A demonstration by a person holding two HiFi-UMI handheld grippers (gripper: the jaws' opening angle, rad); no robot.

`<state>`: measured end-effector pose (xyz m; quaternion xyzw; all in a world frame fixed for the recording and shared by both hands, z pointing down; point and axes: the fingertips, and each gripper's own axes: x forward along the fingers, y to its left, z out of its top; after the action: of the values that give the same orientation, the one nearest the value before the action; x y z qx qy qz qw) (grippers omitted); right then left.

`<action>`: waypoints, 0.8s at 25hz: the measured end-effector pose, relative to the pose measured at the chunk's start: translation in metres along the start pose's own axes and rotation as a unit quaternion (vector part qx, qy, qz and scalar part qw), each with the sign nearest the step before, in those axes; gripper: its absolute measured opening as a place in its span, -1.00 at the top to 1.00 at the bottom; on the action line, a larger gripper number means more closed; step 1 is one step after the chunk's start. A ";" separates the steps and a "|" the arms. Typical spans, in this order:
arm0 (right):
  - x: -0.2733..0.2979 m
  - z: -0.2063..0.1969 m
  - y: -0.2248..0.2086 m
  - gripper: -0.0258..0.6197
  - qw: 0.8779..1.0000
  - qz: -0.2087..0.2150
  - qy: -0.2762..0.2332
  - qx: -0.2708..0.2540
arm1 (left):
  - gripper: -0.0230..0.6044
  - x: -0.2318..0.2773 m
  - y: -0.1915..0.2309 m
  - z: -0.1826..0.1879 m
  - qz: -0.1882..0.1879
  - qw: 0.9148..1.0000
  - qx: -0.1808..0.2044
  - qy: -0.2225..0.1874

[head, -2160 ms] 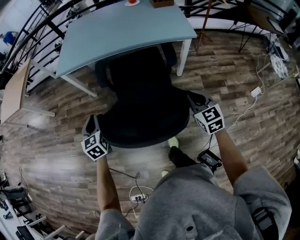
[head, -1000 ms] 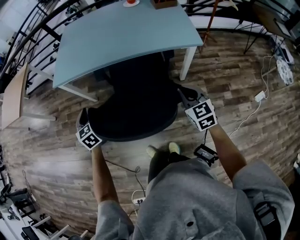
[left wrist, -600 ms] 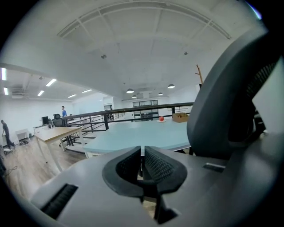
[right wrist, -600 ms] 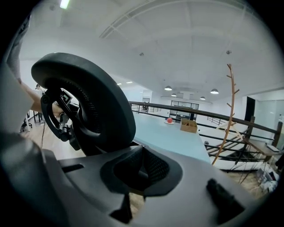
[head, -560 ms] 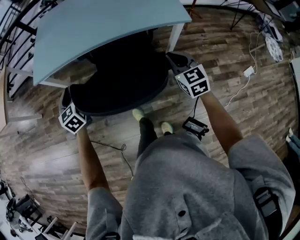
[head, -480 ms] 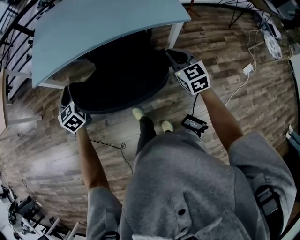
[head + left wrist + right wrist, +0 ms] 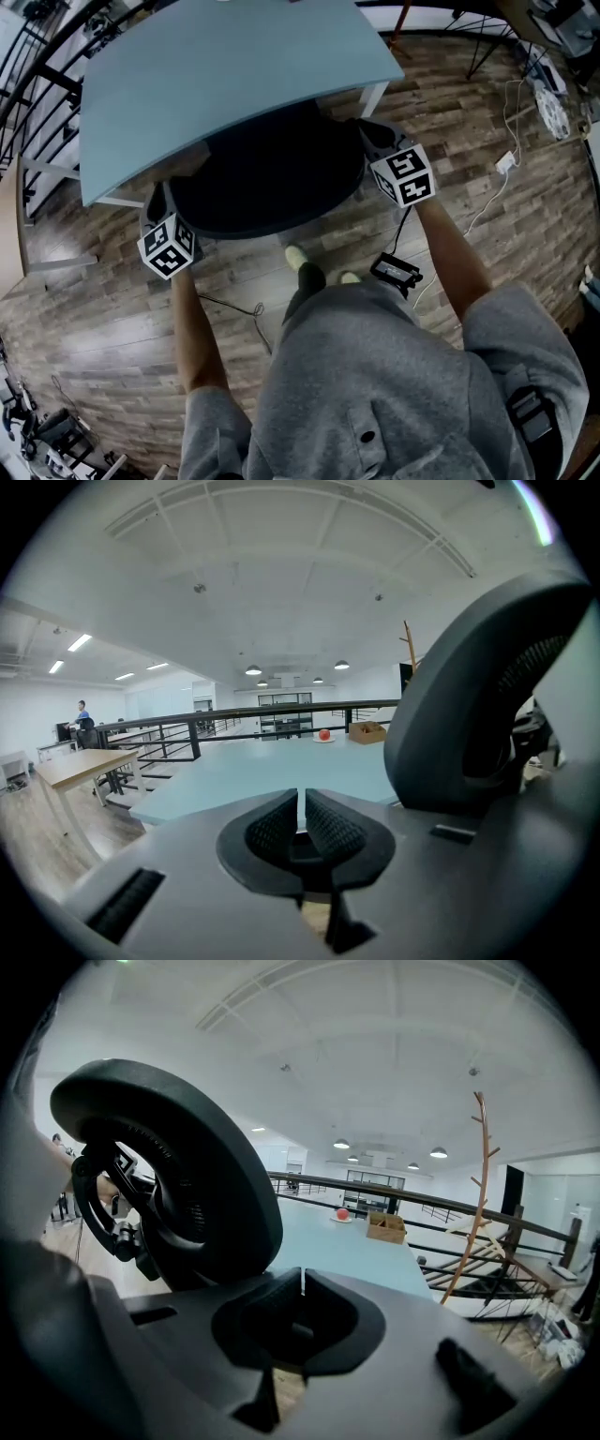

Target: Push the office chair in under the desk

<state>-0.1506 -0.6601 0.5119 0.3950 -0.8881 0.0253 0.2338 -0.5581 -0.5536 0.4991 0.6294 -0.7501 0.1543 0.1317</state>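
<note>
The black office chair (image 7: 267, 183) stands with its seat tucked beneath the light blue desk (image 7: 234, 75); only the curved backrest sticks out from the front edge. My left gripper (image 7: 157, 204) rests against the backrest's left end, jaws shut with nothing between them. My right gripper (image 7: 372, 136) is at the backrest's right end, beside the white desk leg (image 7: 373, 97), and is also shut. In the left gripper view the backrest (image 7: 487, 705) rises at the right of my left gripper (image 7: 300, 803); in the right gripper view the backrest (image 7: 178, 1176) rises at the left of my right gripper (image 7: 302, 1283).
A red object (image 7: 323, 734) and a small cardboard box (image 7: 367, 731) sit at the desk's far side, before a black railing (image 7: 441, 1199). A wooden coat stand (image 7: 473, 1204) is on the right. Cables and a plug (image 7: 506, 164) lie on the wood floor. My feet (image 7: 298, 258) are just behind the chair.
The chair has rolled forward from well out in the open to under the desk. Both grippers stayed at the backrest's ends and followed it forward.
</note>
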 end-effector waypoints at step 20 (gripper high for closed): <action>0.067 0.028 -0.037 0.82 0.999 -0.047 0.001 0.010 | 0.81 0.071 0.012 0.032 -0.038 0.999 0.004 -0.018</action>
<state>-0.1742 -0.7382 0.5113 0.4387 -0.8679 0.0238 0.2318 -0.5825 -0.6283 0.4967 0.6609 -0.7270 0.1407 0.1221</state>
